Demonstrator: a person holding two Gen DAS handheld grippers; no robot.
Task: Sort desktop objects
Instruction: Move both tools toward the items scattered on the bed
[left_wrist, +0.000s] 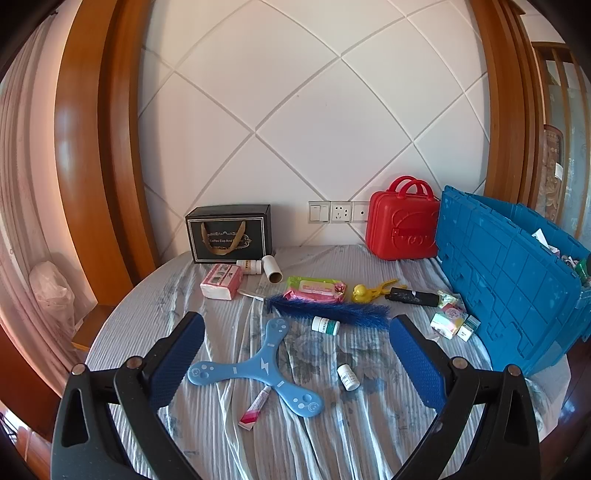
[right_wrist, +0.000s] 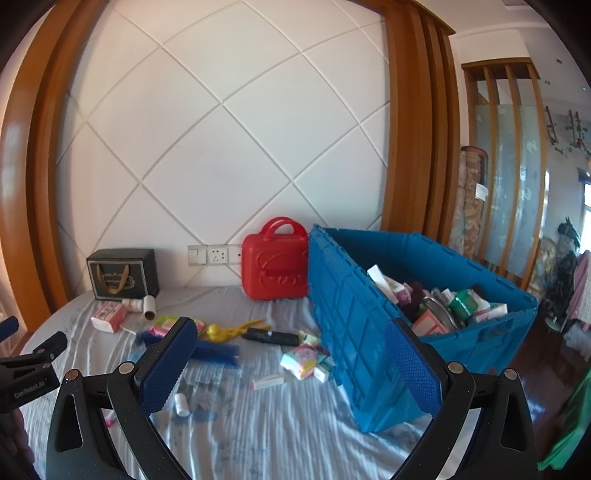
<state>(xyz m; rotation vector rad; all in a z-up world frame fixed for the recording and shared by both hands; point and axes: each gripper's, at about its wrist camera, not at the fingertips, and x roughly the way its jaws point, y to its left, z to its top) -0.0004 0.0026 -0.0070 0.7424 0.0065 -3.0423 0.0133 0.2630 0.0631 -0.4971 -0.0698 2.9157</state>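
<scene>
A big blue crate (right_wrist: 369, 314) stands on the right of the cloth-covered table (left_wrist: 221, 424), holding several boxes and bottles; it also shows in the left wrist view (left_wrist: 509, 280). My left gripper (left_wrist: 295, 363) is open and empty above a light-blue three-armed boomerang (left_wrist: 258, 369), a small white bottle (left_wrist: 348, 376) and a pink tube (left_wrist: 255, 408). My right gripper (right_wrist: 291, 363) is open and empty near the crate's front corner. Loose on the cloth lie a blue feather brush (left_wrist: 332, 310), a white-green jar (left_wrist: 325, 325), a wipes pack (left_wrist: 316, 290), a yellow duck clip (left_wrist: 369, 291) and a black folded umbrella (left_wrist: 413, 296).
A red case (left_wrist: 402, 225) and a black gift box (left_wrist: 229, 232) stand against the back wall. A tissue pack (left_wrist: 221, 282), a cardboard tube (left_wrist: 272, 269) and small boxes (left_wrist: 452, 321) by the crate also lie about. The left gripper's tip (right_wrist: 33, 365) shows in the right wrist view.
</scene>
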